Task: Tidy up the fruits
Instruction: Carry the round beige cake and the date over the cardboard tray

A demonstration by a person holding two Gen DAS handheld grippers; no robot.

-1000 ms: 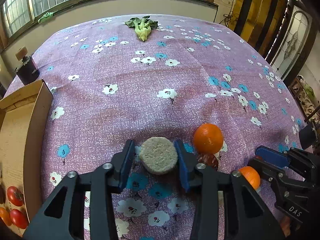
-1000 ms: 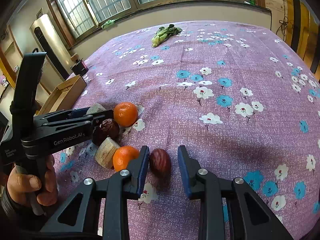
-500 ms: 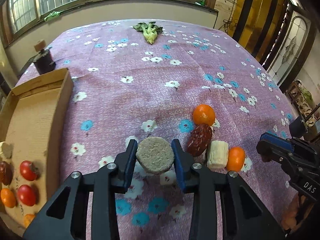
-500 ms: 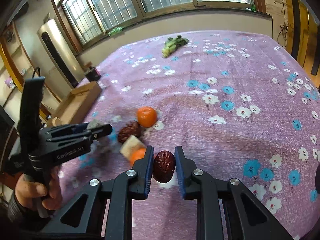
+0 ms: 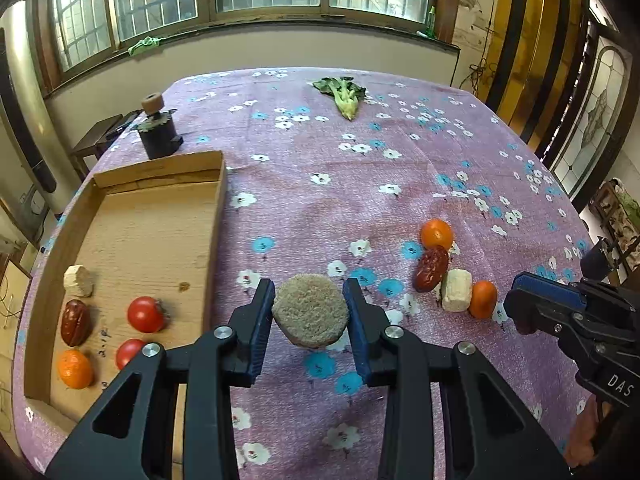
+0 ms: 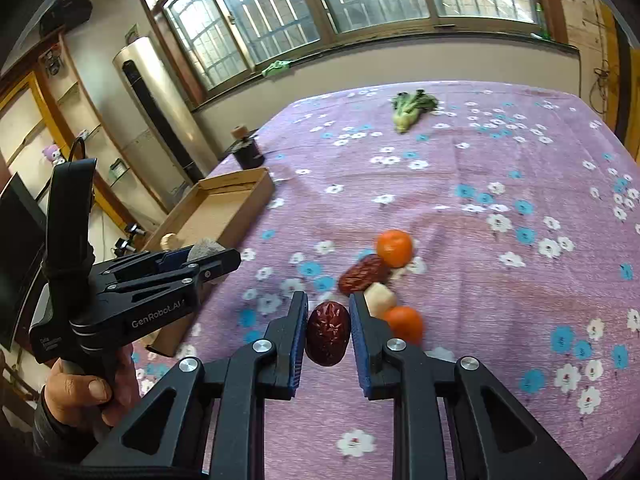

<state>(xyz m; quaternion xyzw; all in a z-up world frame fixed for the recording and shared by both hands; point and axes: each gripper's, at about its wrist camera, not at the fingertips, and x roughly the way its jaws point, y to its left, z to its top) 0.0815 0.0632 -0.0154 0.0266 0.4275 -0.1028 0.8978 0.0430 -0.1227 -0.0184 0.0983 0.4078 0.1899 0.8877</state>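
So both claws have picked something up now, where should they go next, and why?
Probably toward the cardboard box. The left gripper grips a round tan slice clear of the cloth, and the right gripper grips a red date. The box already holds tomatoes, an orange and another date, so carrying both across fits.

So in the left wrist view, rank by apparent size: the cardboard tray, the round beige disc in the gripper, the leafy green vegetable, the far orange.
1. Brown cardboard tray.
2. Round beige disc, though enlarged by nearness to the camera.
3. Leafy green vegetable, far off, so its true size is unsure.
4. Far orange.
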